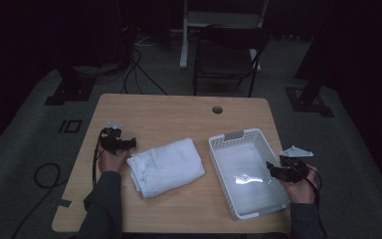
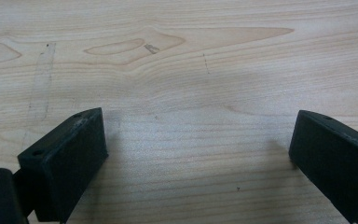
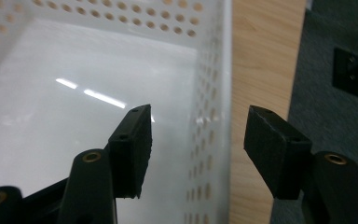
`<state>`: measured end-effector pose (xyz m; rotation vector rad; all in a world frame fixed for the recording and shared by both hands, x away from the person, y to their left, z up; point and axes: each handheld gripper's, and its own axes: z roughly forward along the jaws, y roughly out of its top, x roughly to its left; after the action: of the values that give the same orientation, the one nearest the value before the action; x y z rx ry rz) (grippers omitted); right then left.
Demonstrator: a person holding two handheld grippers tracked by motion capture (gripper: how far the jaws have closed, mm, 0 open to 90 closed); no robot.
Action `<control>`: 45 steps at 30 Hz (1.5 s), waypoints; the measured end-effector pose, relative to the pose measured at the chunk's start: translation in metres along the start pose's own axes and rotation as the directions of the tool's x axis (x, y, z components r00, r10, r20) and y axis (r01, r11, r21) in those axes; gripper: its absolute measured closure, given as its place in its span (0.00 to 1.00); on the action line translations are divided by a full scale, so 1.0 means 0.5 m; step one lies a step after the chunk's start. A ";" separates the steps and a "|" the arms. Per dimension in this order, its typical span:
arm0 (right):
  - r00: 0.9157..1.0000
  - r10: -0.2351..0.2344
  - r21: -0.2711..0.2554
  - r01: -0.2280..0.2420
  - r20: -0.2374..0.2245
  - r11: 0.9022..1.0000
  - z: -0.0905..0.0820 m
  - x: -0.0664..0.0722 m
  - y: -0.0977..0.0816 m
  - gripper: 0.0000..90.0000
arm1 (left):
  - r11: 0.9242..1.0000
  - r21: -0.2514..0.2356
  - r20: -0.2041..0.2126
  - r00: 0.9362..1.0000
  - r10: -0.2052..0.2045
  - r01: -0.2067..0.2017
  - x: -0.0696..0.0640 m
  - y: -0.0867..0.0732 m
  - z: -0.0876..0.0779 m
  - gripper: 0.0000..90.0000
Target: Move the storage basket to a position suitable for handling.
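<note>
Dark grey sleeves; black hand-held gripper (image 1: 129, 144), trailing cable.

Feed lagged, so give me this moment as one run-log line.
left claw: open, over bare table, beside folded white towel | right claw: open, straddling white basket right wall | basket empty

Cut off at the edges and lost in the dark

Basket (image 3: 121, 70) cropped at 9 and 12 o'clock in right gripper view; forearms cut at 6 o'clock; room beyond bench (image 1: 179, 107) too dark.
</note>
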<state>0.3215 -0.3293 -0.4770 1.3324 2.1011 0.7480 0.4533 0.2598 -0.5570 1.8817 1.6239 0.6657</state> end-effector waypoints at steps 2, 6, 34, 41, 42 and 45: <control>1.000 0.003 0.005 -0.003 0.000 1.000 0.002 -0.001 -0.001 0.48 | 1.000 0.000 -0.001 1.000 0.000 0.000 0.000 0.000 0.000 0.04; 1.000 0.006 0.058 -0.005 -0.015 0.998 0.014 -0.004 0.003 0.63 | 1.000 0.000 -0.002 1.000 -0.001 0.001 -0.001 -0.001 -0.001 0.04; 0.999 -0.043 0.106 0.043 -0.002 0.993 0.137 -0.020 0.122 0.88 | 1.000 -0.003 0.006 1.000 0.003 -0.003 -0.004 -0.003 -0.003 0.04; 1.000 -0.026 0.106 0.028 -0.016 0.994 0.181 -0.031 0.167 0.88 | 1.000 -0.005 0.006 1.000 0.002 -0.002 -0.005 -0.004 -0.003 0.04; 1.000 -0.025 0.107 0.026 -0.015 0.994 0.187 -0.031 0.173 0.88 | 1.000 -0.005 0.006 1.000 0.002 -0.002 -0.005 -0.004 -0.003 0.04; 1.000 -0.022 0.095 0.023 -0.015 0.995 0.203 -0.033 0.187 0.88 | 1.000 -0.005 0.006 1.000 0.002 -0.002 -0.005 -0.004 -0.003 0.04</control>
<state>0.4559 -0.2942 -0.4808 1.3547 2.1838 0.6563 0.4508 0.2577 -0.5574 1.8804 1.6149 0.6633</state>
